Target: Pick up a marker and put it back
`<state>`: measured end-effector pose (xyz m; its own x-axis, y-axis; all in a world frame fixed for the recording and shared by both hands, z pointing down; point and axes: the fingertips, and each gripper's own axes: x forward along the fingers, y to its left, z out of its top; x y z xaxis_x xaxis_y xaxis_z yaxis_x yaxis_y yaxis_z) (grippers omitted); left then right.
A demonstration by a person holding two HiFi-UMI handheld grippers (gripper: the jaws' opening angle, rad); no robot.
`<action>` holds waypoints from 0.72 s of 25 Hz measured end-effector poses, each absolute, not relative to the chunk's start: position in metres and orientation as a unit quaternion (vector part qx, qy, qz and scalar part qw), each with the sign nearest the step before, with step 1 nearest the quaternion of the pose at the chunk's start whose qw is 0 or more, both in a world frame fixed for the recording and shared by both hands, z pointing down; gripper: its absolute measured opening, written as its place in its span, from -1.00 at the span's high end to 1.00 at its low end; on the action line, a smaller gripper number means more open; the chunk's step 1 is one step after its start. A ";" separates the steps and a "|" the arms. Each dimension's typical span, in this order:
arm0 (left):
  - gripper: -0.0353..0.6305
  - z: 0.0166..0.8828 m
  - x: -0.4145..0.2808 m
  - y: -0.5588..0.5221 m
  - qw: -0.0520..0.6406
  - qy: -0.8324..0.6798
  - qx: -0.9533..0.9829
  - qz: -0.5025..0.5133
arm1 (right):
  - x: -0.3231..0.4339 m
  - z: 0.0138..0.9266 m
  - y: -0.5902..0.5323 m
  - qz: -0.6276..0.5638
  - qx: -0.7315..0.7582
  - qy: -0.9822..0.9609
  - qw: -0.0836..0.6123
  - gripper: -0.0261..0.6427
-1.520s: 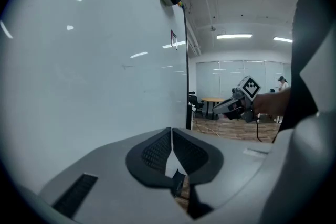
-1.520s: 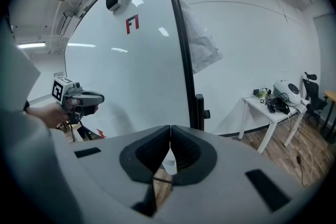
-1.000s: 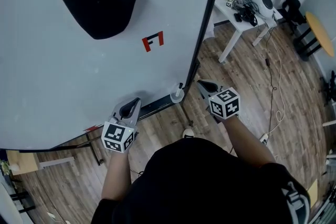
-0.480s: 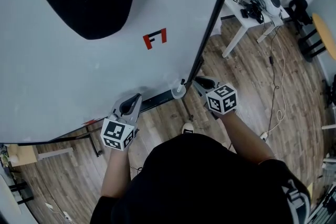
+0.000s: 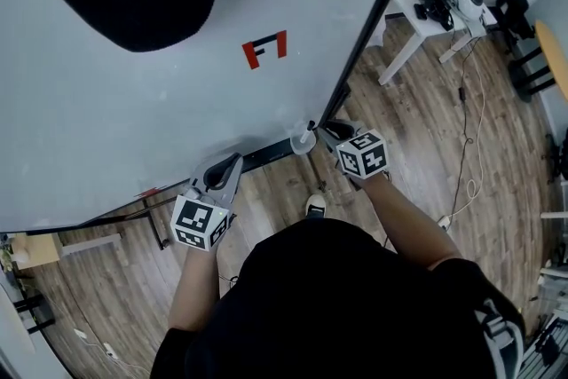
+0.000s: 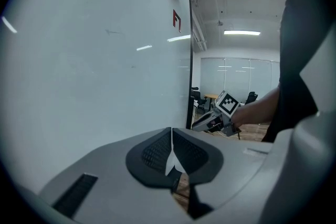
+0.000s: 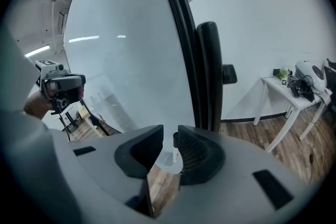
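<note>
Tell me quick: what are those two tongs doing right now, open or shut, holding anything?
Left tongs: shut, empty.
Right tongs: open, just been opening; the marker stands between them, not gripped.

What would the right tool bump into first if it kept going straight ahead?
Probably the marker standing upright in the white cup. The right tool, whose jaws have just been opening, points straight at it. The marker shows in the gap, untouched, though how near it is stays unclear.
</note>
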<state>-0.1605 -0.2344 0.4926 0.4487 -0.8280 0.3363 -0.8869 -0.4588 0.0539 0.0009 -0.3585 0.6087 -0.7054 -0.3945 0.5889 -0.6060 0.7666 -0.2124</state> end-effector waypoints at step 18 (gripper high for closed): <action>0.83 0.521 -0.167 -0.222 0.141 -0.510 0.836 0.145 | -0.013 0.669 -0.370 0.224 0.276 -0.884 0.304 0.55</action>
<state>-0.1666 -0.2222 0.5208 0.4371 -0.8123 0.3861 -0.8940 -0.4396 0.0871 -0.0130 -0.3701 0.6694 -0.6619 -0.3522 0.6617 -0.6247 0.7470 -0.2273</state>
